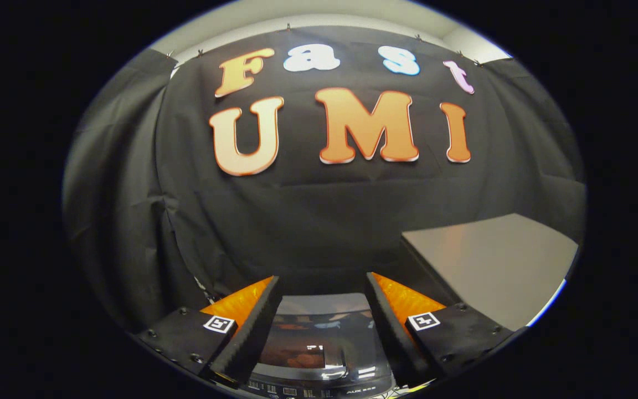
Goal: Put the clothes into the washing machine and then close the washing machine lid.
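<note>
Washing machine (319,343) below tool (323,299), glossy lid down.
Tool (323,299) wide, holding nothing; lid apparently shut, no clothes seen; next likely withdrawing.

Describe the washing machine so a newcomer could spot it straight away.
Start at the black cloth wall and drop to the open gripper. The washing machine lies low between its fingers, glossy dark lid, control strip nearest. The grey table beside it is matte and plain.
</note>
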The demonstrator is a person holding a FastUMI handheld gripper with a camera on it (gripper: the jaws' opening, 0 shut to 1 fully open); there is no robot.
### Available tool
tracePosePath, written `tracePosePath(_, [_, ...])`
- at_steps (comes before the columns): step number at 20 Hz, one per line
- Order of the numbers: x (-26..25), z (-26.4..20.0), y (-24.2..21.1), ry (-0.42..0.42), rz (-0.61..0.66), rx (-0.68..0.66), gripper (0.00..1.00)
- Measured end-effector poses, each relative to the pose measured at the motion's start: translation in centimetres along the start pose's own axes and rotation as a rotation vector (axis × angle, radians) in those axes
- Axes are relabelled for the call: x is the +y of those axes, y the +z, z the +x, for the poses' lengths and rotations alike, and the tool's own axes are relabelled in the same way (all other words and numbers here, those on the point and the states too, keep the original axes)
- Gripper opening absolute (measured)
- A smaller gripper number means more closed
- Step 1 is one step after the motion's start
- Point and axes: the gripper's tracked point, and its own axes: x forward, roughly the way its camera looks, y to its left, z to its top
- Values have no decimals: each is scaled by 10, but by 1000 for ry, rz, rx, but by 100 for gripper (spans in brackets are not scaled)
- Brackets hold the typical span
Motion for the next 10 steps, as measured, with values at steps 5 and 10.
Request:
tracePosePath(5, [-24,-54,68,14,23,-88,98])
tracePosePath(10, [-78,-126,130,-19,-44,-191,98])
